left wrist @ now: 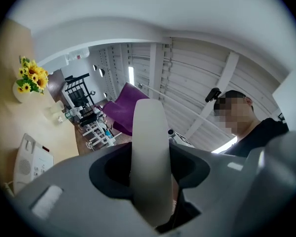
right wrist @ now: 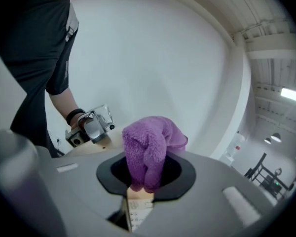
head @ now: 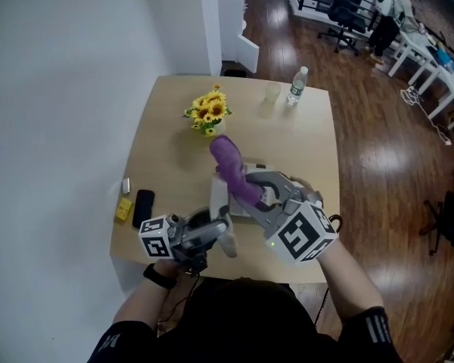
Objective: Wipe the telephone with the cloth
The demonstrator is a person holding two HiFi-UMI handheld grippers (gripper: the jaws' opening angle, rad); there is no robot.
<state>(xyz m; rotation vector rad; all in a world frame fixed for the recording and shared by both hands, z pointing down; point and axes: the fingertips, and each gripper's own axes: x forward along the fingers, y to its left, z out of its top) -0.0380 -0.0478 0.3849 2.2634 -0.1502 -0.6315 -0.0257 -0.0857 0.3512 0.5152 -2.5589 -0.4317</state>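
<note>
While hovering above the table (head: 314, 157), grips purple cloth (right wrist: 150, 142) in right gripper (right wrist: 144, 181) and white handset (left wrist: 149, 132) in left gripper (left wrist: 150, 181)

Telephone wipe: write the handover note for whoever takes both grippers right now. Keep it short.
Left gripper: shut on the white handset, held clear of the telephone base.
Right gripper: shut on the purple cloth, which sticks up from its jaws.
Telephone base: on the table, near the person's edge.
Done: handset and cloth are both in hand. The pictures do not show whether anything has been wiped.
Left: bring the cloth onto the handset and rub it, wipe the base, then probably set the handset back.
</note>
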